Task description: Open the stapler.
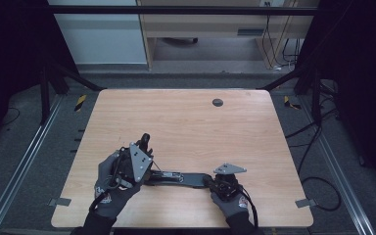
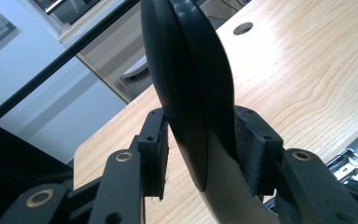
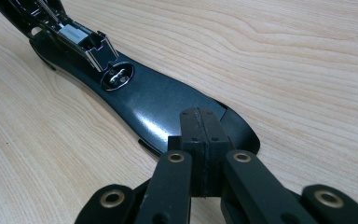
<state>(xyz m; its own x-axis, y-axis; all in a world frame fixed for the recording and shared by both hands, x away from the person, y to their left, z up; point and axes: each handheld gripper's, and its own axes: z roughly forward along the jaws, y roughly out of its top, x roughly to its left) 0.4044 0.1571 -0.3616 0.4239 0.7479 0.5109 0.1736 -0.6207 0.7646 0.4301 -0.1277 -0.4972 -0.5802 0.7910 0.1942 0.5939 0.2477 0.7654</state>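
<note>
A black stapler lies swung open on the wooden table (image 1: 186, 122). Its flat base (image 1: 181, 177) (image 3: 144, 102) stretches between my two hands, with the metal staple channel (image 3: 79, 39) (image 2: 354, 165) showing. The curved top cover (image 1: 145, 140) (image 2: 191, 84) stands up on end, and my left gripper (image 1: 144, 145) (image 2: 200, 149) is shut on it, a pad on each side. My right gripper (image 1: 209, 180) (image 3: 200, 126) is shut with its pads together, and its tips rest on the rounded end of the base.
A round cable hole (image 1: 217, 102) (image 2: 243, 28) sits near the table's far edge. Beyond the table stand a wooden desk (image 1: 200, 24) and hanging cables (image 1: 284, 49). Black frame posts and floor rails flank both sides.
</note>
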